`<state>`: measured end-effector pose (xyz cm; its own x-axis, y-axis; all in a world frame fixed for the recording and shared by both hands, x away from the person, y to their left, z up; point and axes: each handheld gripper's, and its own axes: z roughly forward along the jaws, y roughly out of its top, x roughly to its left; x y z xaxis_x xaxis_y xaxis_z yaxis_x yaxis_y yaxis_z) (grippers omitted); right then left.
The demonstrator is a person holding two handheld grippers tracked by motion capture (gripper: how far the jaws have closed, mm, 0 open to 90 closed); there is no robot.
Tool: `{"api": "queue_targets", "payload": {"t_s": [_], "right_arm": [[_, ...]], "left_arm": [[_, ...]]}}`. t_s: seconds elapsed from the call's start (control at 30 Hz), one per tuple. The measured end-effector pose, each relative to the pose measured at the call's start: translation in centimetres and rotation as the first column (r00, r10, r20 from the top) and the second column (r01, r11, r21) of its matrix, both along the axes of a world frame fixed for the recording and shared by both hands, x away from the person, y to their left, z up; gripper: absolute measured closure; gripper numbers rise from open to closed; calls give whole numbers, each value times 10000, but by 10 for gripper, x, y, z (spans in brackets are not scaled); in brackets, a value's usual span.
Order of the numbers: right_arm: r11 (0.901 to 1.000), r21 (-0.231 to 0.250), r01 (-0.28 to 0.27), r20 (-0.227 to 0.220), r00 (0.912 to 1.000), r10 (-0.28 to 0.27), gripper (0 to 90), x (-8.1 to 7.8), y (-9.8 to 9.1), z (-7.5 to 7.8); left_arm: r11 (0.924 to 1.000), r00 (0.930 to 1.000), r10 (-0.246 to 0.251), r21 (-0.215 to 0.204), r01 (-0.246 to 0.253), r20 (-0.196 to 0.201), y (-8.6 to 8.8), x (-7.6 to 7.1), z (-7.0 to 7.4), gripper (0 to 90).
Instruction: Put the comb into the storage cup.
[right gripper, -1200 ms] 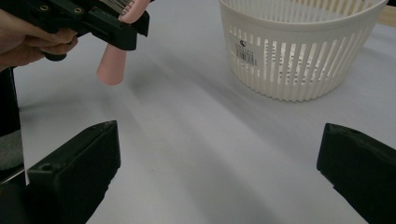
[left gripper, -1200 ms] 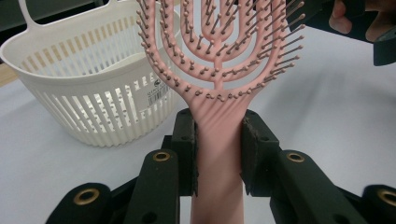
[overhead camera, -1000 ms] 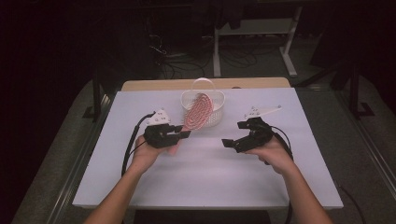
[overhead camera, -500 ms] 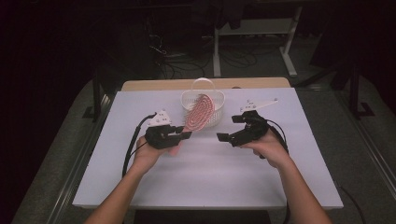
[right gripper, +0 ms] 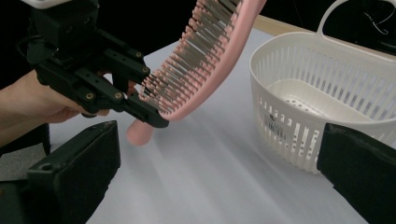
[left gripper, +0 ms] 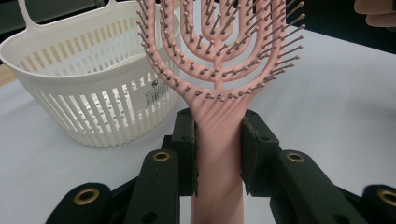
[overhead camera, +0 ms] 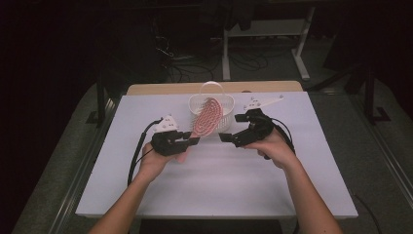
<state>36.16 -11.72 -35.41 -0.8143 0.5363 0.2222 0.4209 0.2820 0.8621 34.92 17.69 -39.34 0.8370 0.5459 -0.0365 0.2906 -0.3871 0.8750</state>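
Nearest, the left gripper (overhead camera: 187,141) is clamped on the handle of one pink brush (overhead camera: 207,118), held tilted above the tabletop (overhead camera: 219,180). The left gripper view shows its pads squeezing the handle and the bristles facing the camera; the right gripper view shows the brush's curved side. The right gripper (overhead camera: 229,138) stands open, empty, just beside the brush. Behind sits one white basket (overhead camera: 226,101).
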Motion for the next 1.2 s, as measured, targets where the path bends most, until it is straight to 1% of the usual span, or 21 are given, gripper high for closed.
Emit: {"api": "queue_targets", "payload": {"t_s": [0.2, 0.4, 0.57, 0.77, 0.93, 1.2], "right_arm": [[9999, 167, -18, 112, 9999, 16, 0, 2, 2, 4], [9996, 274, 48, 178, 9998, -53, 0, 3, 3, 4], [9994, 335, 66, 232, 9997, -74, 0, 1, 4, 5], [9993, 363, 125, 220, 9997, -133, 0, 1, 5, 5], [9992, 386, 117, 178, 9998, -124, 0, 1, 7, 3], [9993, 268, 252, 51, 9997, -253, 5, 2, 10, -2]], "left_arm": [[10000, 10000, -13, -43, 14, 20, -2, -1, 0, 708], [9999, 9999, -101, 17, 101, -32, -11, -3, -5, 708], [9997, 9998, -206, 99, 206, 27, -20, -6, -8, 708], [9992, 9993, -373, 142, 371, 105, -28, -11, -9, 708], [9984, 9986, -498, 286, 493, 150, -33, -14, -11, 708], [9983, 9982, -538, 254, 531, 276, -38, -18, -13, 708]]}}
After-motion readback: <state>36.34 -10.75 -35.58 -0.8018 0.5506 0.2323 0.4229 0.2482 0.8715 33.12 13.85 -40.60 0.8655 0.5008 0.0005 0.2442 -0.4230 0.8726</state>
